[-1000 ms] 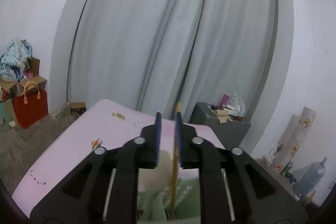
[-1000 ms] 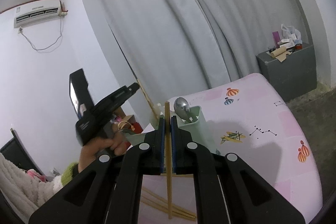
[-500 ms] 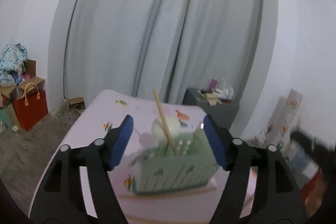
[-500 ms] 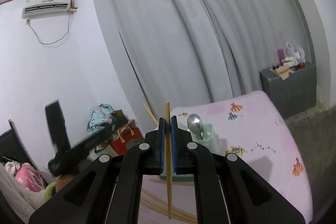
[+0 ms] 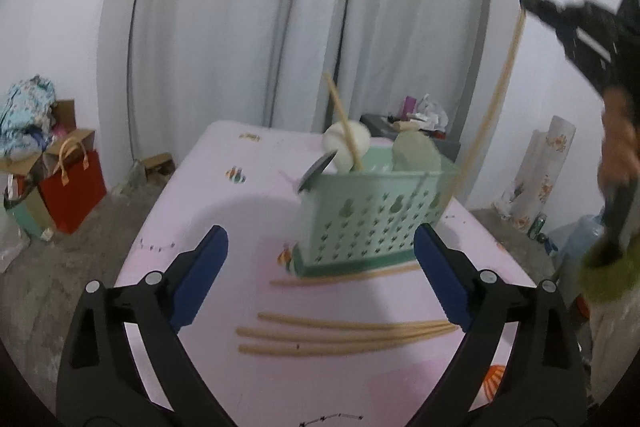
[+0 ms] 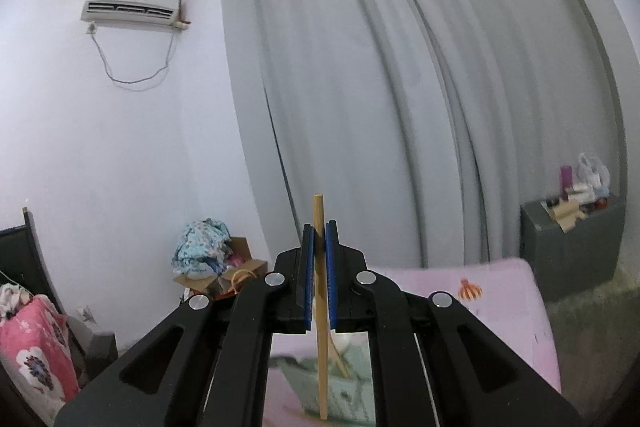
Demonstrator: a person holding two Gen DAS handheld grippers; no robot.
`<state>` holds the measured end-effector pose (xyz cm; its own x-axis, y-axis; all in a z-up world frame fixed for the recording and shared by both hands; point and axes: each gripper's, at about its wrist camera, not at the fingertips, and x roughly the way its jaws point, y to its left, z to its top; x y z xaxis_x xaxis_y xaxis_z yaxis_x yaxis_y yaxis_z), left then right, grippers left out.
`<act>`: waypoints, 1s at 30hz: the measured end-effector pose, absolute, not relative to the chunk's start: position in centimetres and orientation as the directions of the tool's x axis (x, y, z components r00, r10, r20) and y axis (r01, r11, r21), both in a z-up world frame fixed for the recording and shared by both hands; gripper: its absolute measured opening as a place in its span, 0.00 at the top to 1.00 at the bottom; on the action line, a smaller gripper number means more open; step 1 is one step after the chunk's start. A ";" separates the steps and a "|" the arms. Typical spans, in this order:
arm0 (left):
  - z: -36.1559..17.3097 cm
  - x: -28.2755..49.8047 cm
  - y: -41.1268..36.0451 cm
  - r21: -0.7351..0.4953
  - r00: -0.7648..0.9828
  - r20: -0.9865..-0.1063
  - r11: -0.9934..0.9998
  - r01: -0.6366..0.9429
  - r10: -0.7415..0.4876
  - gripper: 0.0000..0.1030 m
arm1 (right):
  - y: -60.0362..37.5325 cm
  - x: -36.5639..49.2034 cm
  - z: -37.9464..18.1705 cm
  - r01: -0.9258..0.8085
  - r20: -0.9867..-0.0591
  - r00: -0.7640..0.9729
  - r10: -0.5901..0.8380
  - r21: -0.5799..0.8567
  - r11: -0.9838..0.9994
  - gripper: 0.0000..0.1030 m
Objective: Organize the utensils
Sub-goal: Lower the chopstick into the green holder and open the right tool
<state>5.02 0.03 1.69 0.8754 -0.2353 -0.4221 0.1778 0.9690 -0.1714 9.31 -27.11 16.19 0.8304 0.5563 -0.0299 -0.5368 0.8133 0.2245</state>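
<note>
— Chopsticks (image 5: 344, 337) are what we go for next with the left gripper (image 5: 320, 275): three lie loose on the pink tablecloth (image 5: 200, 203), just below and ahead of its blue pads (image 5: 200, 273). Its jaws have just been opening and now stand wide with nothing between them.

— How do they lie to us?

— Crosswise, long axis running left to right, nearly side by side, fanning together toward the right pad. A fourth chopstick (image 5: 344, 277) rests against the foot of the green basket (image 5: 372, 219), which stands just beyond.

— So we would have to roll the wrist, or pinch across one stick.

— We judge so. There is open cloth to the left; the basket wall closes off the far side.

— And our right gripper (image 6: 319, 279)?

— Clamped on an upright chopstick (image 6: 320, 327), high over the basket, tip hanging down toward it. In the left view that stick (image 5: 496, 99) hangs past the basket's right corner.

— Already in the basket?

— One chopstick (image 5: 344, 123) leaning, plus spoons (image 5: 346, 143).
</note>
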 end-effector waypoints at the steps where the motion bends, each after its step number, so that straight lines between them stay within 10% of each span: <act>1: 1.4 4.9 0.3 -0.180 0.874 -0.424 0.968 0.174 -0.236 0.12 | -26.8 9.7 16.7 -0.542 -0.022 0.829 0.559 0.217 0.812 0.94; 27: -1.1 6.2 3.4 -0.197 0.838 -0.519 0.978 0.073 -0.168 0.08 | -19.0 17.7 11.1 -0.445 -0.323 0.853 0.409 -0.043 0.894 0.93; 30: -1.1 6.6 3.5 -0.119 0.827 -0.558 0.993 0.004 -0.071 0.08 | -19.8 17.2 10.8 -0.420 -0.341 0.856 0.388 -0.021 0.907 0.73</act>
